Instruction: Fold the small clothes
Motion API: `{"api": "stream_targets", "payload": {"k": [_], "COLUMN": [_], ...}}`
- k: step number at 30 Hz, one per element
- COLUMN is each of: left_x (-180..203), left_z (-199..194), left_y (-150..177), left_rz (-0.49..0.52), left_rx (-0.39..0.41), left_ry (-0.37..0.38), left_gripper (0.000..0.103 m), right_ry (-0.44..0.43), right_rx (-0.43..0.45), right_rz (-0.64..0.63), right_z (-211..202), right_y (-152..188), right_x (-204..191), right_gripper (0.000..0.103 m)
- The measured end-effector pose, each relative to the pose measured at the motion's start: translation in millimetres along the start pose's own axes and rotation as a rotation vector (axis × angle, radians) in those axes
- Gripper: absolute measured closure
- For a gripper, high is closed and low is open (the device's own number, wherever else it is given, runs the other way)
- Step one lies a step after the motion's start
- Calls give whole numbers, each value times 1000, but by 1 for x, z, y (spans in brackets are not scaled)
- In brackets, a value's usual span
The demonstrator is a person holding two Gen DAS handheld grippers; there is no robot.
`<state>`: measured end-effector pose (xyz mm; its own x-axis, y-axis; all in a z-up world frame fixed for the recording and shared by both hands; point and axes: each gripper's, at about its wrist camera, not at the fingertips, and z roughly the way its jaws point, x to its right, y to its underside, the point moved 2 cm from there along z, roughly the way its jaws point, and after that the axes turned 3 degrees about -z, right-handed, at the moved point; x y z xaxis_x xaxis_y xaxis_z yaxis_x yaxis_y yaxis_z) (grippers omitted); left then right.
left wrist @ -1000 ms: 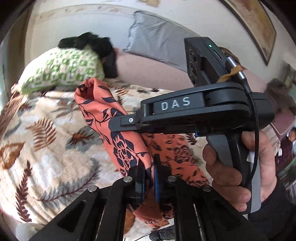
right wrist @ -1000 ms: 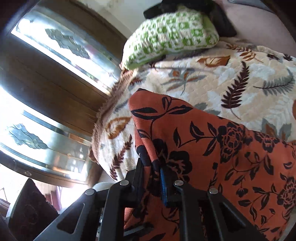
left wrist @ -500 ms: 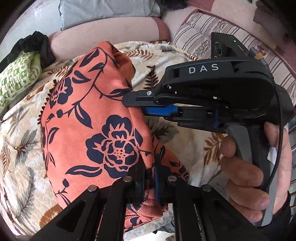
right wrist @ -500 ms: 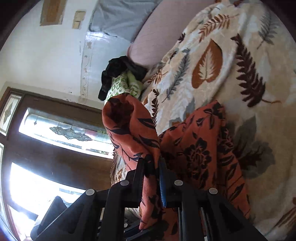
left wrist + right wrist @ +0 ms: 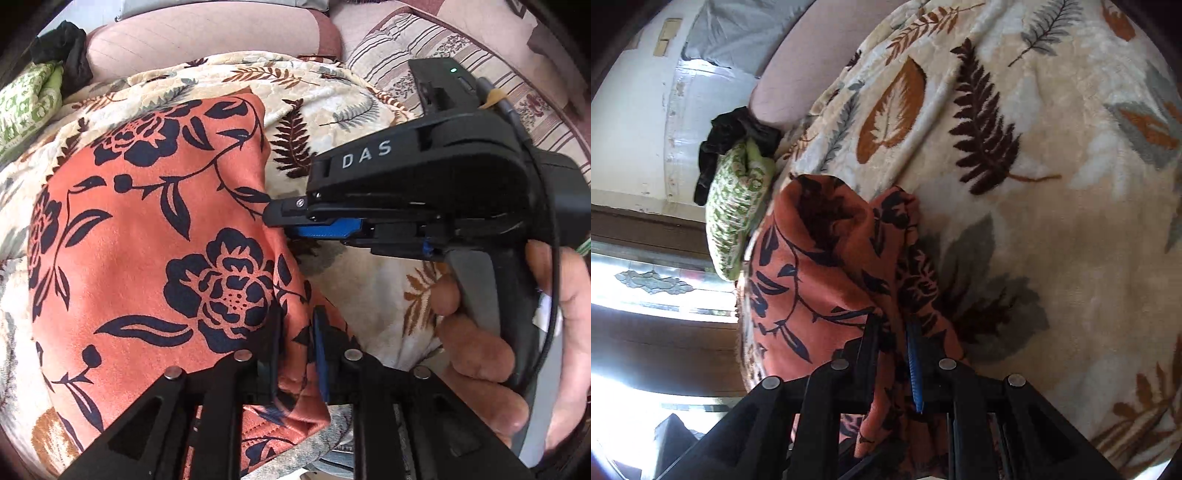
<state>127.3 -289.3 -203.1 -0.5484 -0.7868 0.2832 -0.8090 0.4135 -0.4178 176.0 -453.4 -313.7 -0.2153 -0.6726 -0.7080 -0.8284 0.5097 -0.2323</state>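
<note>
An orange garment with black flowers lies spread over a leaf-patterned blanket on a sofa. My left gripper is shut on the garment's near edge. My right gripper, seen from the side in the left wrist view, is shut on the garment's right edge. In the right wrist view the right gripper pinches a bunched fold of the same garment, which stands up in a ridge above the blanket.
A green-and-white patterned cloth and a black cloth lie at the sofa's far left end, also in the right wrist view. A striped cushion is at the right. A window is behind.
Both grippers have carried the garment across and down; it has gone from a hanging, lifted fold to lying spread flatter on the blanket. Both stay shut on it.
</note>
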Motion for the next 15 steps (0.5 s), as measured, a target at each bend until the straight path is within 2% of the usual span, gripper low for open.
{"api": "stream_targets", "payload": {"k": [1, 2, 3, 4, 6, 9, 10, 11, 12, 15], "left_x": [-3, -13, -20, -32, -59, -101, -112, -124, -135, -153], "left_z": [-9, -19, -34, -50, -82, -114, -119, -121, -121, -104], "left_y": [6, 6, 11, 11, 11, 4, 1, -3, -8, -16], "left_rz": [-22, -49, -80, -112, -166, -235, -256, -274, -288, -295], "left_rx": [-6, -6, 9, 38, 118, 196, 202, 205, 205, 193], "left_ry": [47, 91, 120, 129, 84, -23, -78, -133, -168, -202], "left_gripper": [70, 66, 54, 38, 21, 20, 20, 20, 20, 20], "right_ry": [5, -9, -14, -6, 40, 11, -4, -13, -28, -121], "right_rx": [-17, -27, -20, 4, 97, 258, 290, 306, 314, 223], "right_rz": [0, 1, -2, -9, -55, -160, -196, -223, -246, -304], "right_z": [2, 3, 0, -6, -26, -60, -66, -69, -69, -52], "right_y": [1, 2, 2, 1, 0, 4, 7, 10, 11, 0], "right_x": [1, 1, 1, 0, -9, -37, -46, -56, -65, -104], "right_gripper": [84, 84, 84, 84, 84, 78, 53, 21, 19, 20]}}
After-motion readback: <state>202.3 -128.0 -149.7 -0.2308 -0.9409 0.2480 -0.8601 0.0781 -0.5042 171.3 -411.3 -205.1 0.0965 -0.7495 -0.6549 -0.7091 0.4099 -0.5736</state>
